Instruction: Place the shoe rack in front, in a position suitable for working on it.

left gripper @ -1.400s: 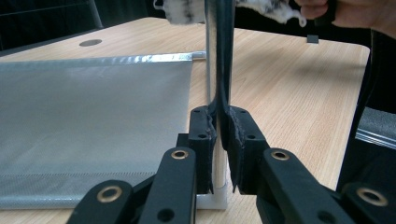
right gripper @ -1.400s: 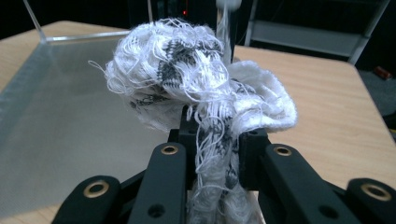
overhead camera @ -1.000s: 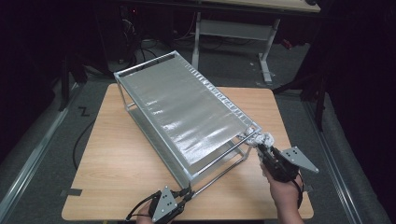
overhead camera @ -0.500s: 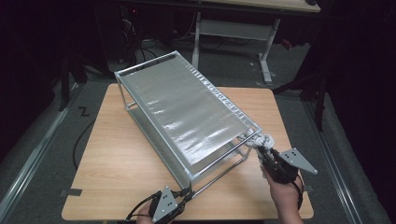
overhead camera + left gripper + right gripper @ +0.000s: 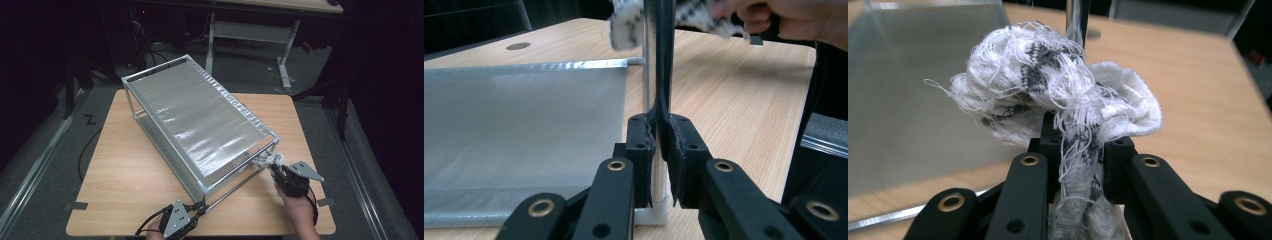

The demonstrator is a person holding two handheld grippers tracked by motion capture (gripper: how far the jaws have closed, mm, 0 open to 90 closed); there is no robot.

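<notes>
Right gripper [image 5: 274, 167] with the rag [image 5: 265, 160] has slid down the near-right corner post [image 5: 1078, 17] of the metal rack [image 5: 200, 112] since the earlier frames; left gripper [image 5: 200, 207] hasn't budged. Rag: frayed white cloth with dark flecks, bunched up, clamped tight between the right gripper's jaws, pressed against that corner post close to the rack's lower rail. Left gripper is clenched on the rack's near-left corner post [image 5: 659, 60], holding the rack steady. Rack sits diagonally on the wooden table [image 5: 125, 170], its grey mesh shelf [image 5: 195, 120] tilted toward the person.

Progress, judged: wiping is mid-way on this one post; the lower stretch by the rack's foot looks left to do, and whether the rack's other posts and rails have been wiped can't be told.

No brand, label or readable writing anywhere on rack, rag or grippers.
</notes>
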